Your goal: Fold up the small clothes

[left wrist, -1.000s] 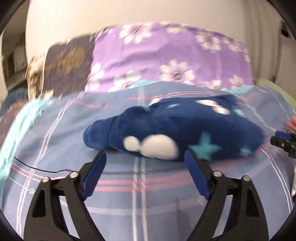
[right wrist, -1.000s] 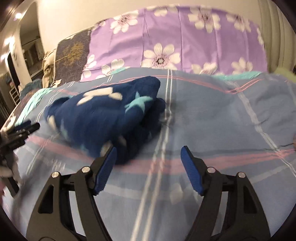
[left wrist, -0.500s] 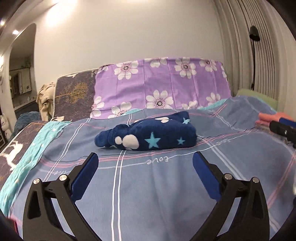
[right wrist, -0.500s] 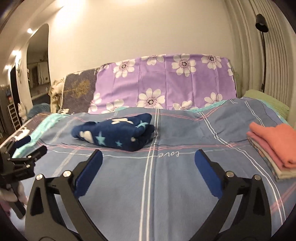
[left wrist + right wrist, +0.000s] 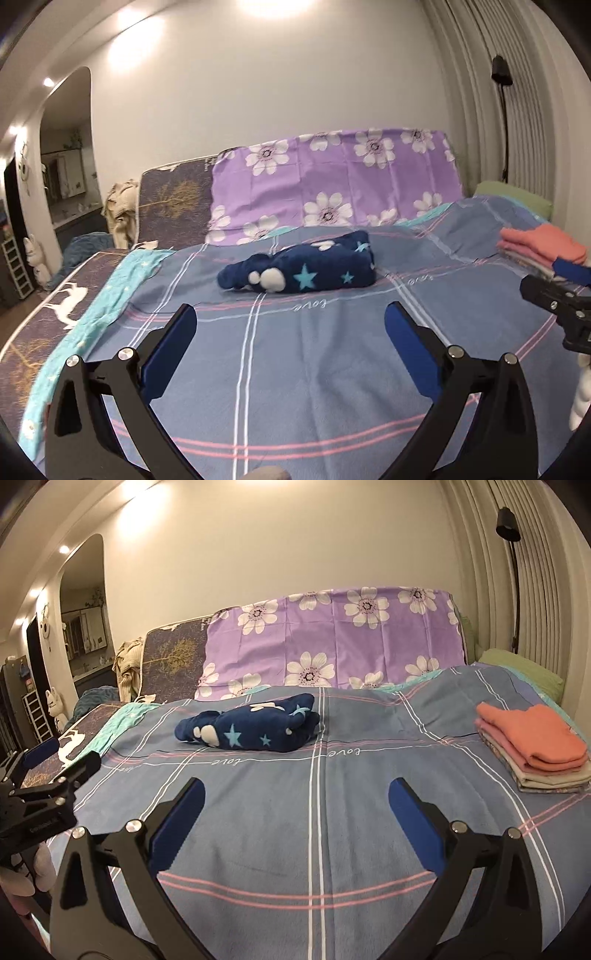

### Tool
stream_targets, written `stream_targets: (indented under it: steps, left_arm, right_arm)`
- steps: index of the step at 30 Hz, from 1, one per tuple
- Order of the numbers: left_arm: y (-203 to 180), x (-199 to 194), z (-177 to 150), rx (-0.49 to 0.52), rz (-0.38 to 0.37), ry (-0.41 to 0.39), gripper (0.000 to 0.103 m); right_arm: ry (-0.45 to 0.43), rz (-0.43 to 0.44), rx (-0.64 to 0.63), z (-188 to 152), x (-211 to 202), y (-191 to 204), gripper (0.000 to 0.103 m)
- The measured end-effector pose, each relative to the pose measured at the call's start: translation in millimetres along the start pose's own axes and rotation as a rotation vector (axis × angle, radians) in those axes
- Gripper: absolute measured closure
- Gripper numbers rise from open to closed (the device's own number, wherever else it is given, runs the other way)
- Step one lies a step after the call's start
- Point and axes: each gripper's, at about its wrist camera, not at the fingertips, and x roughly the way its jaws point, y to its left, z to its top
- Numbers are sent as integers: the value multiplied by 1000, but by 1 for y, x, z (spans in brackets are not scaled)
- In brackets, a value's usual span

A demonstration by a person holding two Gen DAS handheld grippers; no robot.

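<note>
I have wide bare blanket (image 5: pixel 332 830) under both grippers, plaid blue with pink and white lines. Left edge drops past a teal strip (image 5: pixel 107 295); the far edge ends at a purple flowered cover (image 5: pixel 332 192). No containers in sight.

Left gripper (image 5: pixel 290 332) released, jaws spread wide, nothing between them; they opened within the last second. Right gripper (image 5: pixel 295 808) the same: jaws wide, empty, just finished opening.

The folded navy garment (image 5: pixel 251 729) with stars lies mid-blanket, well ahead of both grippers and apart from them. Its long axis runs left to right, narrow rolled end to the left.

A stack of folded clothes (image 5: pixel 532 749), orange on top, sits near the right edge, well apart from the navy one
</note>
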Motion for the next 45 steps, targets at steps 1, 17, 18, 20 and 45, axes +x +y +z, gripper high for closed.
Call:
stream_targets:
  steps: [1,17,18,20,45]
  left_arm:
    - [0,-3,-1,-1,-5,4,2]
    - [-5,-33,-5,-4,-50,19,1]
    - [-4,-33,-5,-5,-55,18,1]
    - [-6,-33,-6,-3,-64,21,1]
    - [-8,-9,-21,1,-62,81,1]
  right_arm:
    - [-5,-1,-8,-1,-4,3,2]
    - [0,4,-32,-10,-33,21,2]
    - [5,6,-28,-11,-33,21,2]
    - [13,8,-17,-12,-33,20,2]
    - [55,-45,-38,-15,-13,27,2]
